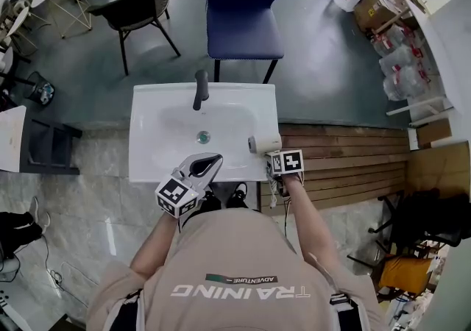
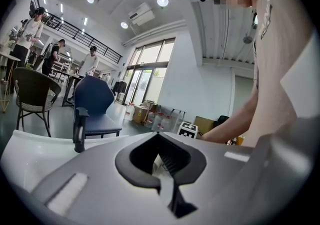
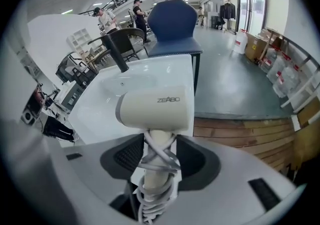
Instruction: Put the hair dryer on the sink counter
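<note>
blue chair (image 1: 243, 13) | dark chair (image 1: 140, 2) to its left | bottled water (image 1: 401, 65) far right | wooden decking (image 1: 346, 153)

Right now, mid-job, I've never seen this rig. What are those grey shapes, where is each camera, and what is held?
There is no robot: a person holds a two-jaw gripper in each hand. The head view looks steeply down from the person's head at a white sink counter with a dark tap. The other two views ride on the grippers and look along their jaws; the grey shapes are those jaws. The left gripper is shut and empty, over the counter's near edge. The right gripper is shut on the cord-wrapped handle of a cream hair dryer, at the counter's right edge. Whether the dryer's head rests on the counter I cannot tell.
</note>
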`<action>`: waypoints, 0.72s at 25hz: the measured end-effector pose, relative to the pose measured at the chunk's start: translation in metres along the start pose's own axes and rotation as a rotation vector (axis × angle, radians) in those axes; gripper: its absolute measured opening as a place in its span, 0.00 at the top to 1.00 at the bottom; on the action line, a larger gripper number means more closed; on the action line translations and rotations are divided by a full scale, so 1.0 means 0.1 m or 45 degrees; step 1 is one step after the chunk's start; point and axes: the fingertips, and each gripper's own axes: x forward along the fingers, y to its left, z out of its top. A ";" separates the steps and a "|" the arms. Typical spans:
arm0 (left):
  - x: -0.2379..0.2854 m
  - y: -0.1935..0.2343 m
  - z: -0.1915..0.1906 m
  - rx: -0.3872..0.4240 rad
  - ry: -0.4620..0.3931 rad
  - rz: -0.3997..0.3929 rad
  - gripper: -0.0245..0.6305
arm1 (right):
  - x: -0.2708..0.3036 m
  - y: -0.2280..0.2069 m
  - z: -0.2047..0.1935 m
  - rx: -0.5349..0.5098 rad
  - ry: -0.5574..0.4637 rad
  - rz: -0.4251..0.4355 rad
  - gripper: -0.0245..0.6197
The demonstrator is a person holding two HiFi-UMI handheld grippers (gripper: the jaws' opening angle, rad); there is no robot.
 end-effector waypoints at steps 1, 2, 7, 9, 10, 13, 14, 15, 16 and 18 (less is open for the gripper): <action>0.00 0.00 0.00 0.001 0.001 0.001 0.96 | 0.00 0.00 0.01 -0.001 -0.006 0.010 0.66; 0.01 0.01 0.00 0.000 0.001 0.001 0.96 | -0.01 0.01 0.03 0.000 -0.015 0.024 0.66; 0.01 0.01 -0.02 -0.003 0.002 0.007 0.96 | -0.08 0.05 0.08 -0.052 -0.016 0.049 0.63; 0.02 0.01 -0.02 -0.004 0.000 0.010 0.96 | -0.08 0.03 0.03 -0.097 0.016 0.028 0.63; 0.02 0.01 -0.02 -0.004 -0.003 0.012 0.96 | -0.09 0.03 0.02 -0.111 0.026 0.024 0.63; 0.02 0.00 0.00 0.001 -0.007 0.013 0.96 | -0.19 0.07 0.04 -0.125 0.003 0.033 0.63; 0.02 -0.01 0.01 0.004 -0.007 0.012 0.96 | -0.25 0.09 0.06 -0.128 -0.019 0.037 0.63; 0.02 -0.02 0.01 0.007 -0.007 0.012 0.96 | -0.33 0.10 0.10 -0.134 -0.047 0.040 0.63; 0.02 -0.02 0.02 0.011 -0.007 0.011 0.96 | -0.41 0.13 0.14 -0.140 -0.078 0.043 0.63; 0.02 -0.02 0.04 0.019 -0.007 0.006 0.96 | -0.57 0.18 0.22 -0.140 -0.142 0.061 0.63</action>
